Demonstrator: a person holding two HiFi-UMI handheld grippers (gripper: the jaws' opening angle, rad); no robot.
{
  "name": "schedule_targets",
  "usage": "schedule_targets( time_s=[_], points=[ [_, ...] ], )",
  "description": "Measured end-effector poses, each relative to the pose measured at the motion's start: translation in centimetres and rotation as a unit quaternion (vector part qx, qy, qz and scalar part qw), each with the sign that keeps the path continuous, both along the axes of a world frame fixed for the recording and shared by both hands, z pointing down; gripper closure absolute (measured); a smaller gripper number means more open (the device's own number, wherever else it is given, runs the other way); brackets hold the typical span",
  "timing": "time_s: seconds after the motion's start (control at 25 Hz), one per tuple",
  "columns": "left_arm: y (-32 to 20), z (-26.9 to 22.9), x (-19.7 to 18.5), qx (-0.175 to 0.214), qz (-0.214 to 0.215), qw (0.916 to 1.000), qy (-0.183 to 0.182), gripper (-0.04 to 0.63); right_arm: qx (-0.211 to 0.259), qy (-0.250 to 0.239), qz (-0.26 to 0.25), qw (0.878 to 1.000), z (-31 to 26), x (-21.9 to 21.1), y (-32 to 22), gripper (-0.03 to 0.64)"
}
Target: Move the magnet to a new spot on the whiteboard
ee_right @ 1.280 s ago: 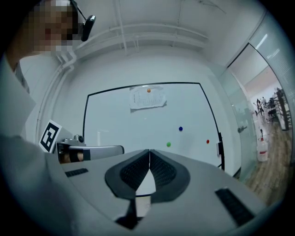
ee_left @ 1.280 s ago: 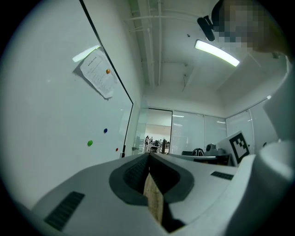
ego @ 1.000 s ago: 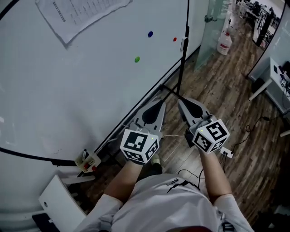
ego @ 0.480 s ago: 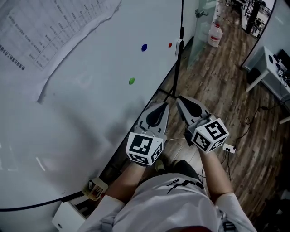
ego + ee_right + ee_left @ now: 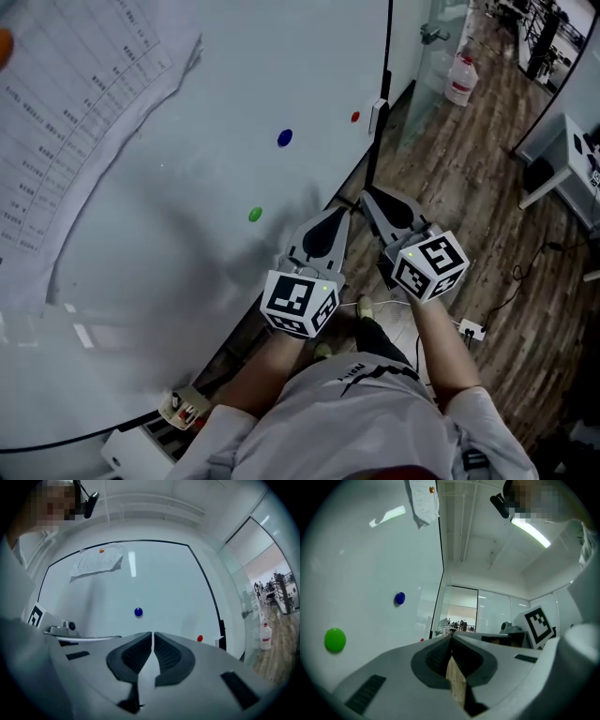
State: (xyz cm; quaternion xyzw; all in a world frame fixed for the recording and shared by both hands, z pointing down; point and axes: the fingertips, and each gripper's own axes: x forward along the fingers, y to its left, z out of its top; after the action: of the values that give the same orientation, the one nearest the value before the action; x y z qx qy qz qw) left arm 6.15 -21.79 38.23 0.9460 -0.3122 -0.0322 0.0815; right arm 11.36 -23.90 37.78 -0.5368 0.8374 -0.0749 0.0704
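Both grippers have travelled along the whiteboard (image 5: pixel 187 197) toward its magnets since the earlier frames, and the green magnet (image 5: pixel 254 215) now sits much closer to them.

Nearest the person, the left gripper (image 5: pixel 336 216) has its jaws pressed together with nothing between them, and so does the right gripper (image 5: pixel 367 194). Both point level, side by side, alongside the board's lower edge above the wooden floor (image 5: pixel 469 169).

The green magnet is on the board just to the left of the left gripper's tip, and the left gripper view shows it low and to the left. That hand is clearly the nearer one, so this is probably the magnet to take. It is a round button with no long axis to line up with. The jaws would first have to part and swing left toward the board.

Farther up are the blue magnet (image 5: pixel 285 138), then the red magnet (image 5: pixel 355 117) near the board's right frame. A paper sheet (image 5: pixel 75 122) hangs far off at the upper left.
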Motion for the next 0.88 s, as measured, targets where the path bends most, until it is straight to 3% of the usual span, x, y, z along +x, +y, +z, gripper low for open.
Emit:
schedule_targets(
  time_s=[0.28,0.52,0.88],
  points=[
    [-5.7,1.4,5.0,0.005,-0.024,0.9997,-0.005,0.583,0.0,-0.009,-0.025,1.0,1.1,5.3,-8.0,0.6],
    [-10.1,3.0,7.0,0.001,-0.069,0.9975,-0.012,0.583,-0.008,-0.011,-0.051,0.999,3.4,7.5,-12.8,0.594],
    [-13.6,4.4,9.3,0.0,-0.092,0.9953,-0.027,0.583,-0.023,0.003,-0.069,0.997,7.2,9.0,-19.1,0.514]
  ],
)
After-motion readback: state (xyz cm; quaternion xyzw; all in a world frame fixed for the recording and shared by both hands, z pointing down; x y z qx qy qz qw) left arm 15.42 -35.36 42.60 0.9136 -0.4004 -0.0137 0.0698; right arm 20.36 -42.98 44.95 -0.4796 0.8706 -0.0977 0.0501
